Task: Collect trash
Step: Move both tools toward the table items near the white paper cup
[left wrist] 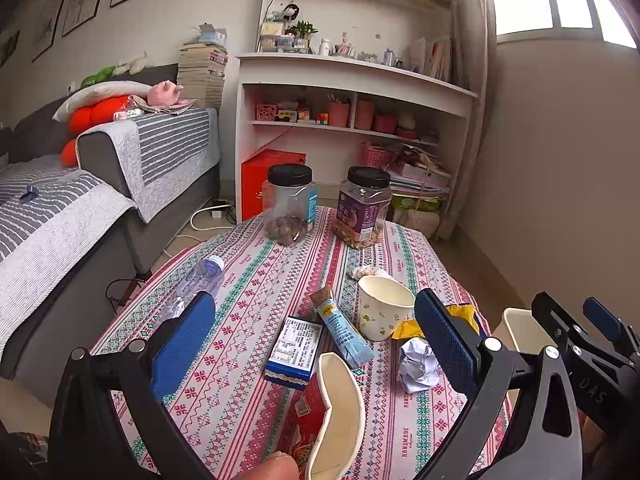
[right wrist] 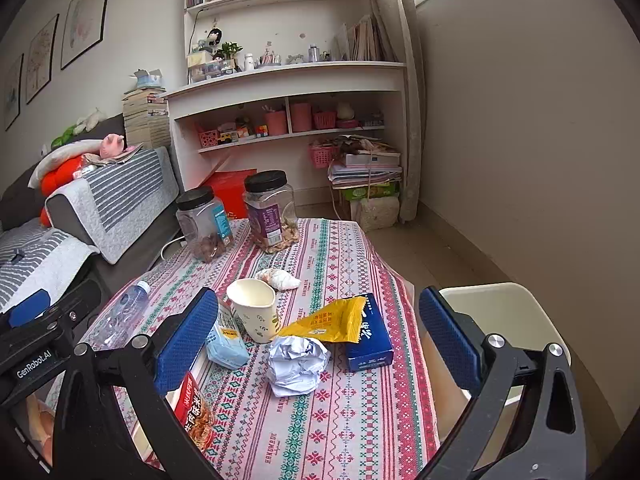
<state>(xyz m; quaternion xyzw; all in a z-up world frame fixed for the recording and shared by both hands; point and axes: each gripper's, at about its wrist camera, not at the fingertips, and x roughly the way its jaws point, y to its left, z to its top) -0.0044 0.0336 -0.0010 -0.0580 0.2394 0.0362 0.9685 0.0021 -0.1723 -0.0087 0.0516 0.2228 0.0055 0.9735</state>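
Trash lies on a patterned tablecloth: a crumpled paper ball, a paper cup, a yellow wrapper, a blue box, a light blue sachet, a small printed box, a squashed red-and-white cup and a plastic bottle. A white bin stands off the table's right edge. My left gripper is open above the near table. My right gripper is open above the paper ball.
Two black-lidded jars stand at the table's far end. A crumpled tissue lies behind the cup. A grey sofa runs along the left. White shelves stand behind.
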